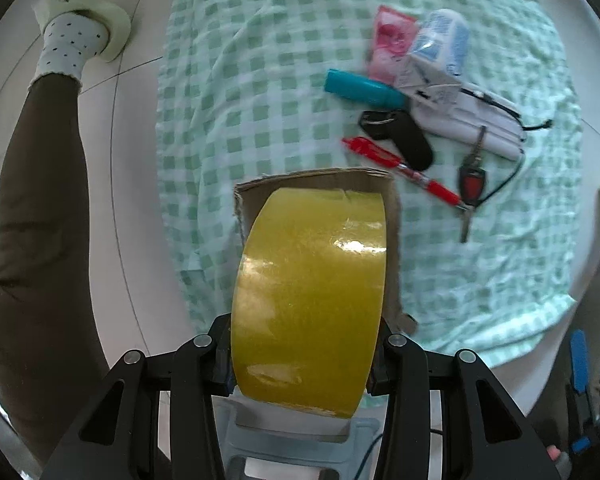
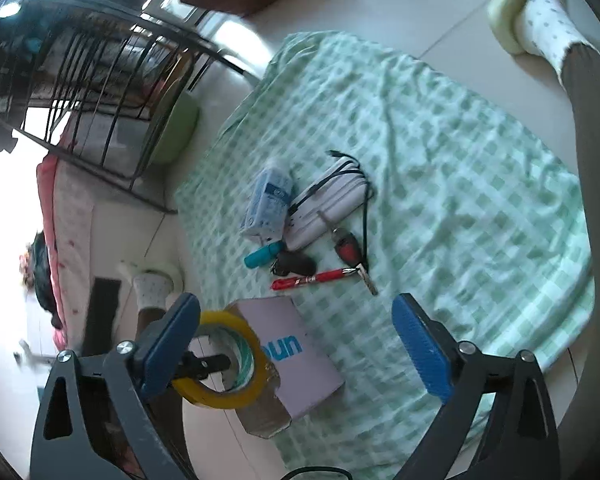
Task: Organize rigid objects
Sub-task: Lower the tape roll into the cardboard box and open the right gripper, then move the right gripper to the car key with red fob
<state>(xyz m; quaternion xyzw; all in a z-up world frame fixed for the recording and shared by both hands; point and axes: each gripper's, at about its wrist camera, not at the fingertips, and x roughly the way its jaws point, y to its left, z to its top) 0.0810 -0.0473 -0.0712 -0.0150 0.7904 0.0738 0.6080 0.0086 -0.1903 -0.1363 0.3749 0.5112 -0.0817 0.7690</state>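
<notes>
Gripping a glossy yellow tape roll, the left gripper hangs over the cardboard box at the checked cloth's edge; the right gripper gapes empty.

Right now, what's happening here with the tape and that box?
A person with a gripper in each hand is sorting small items on a green checked cloth spread on the floor. The left gripper is clamped on a roll of yellow tape, held over an open cardboard box. The right gripper stands open with nothing in it. A red pen, keys, a teal marker and other bits lie on the cloth.
</notes>
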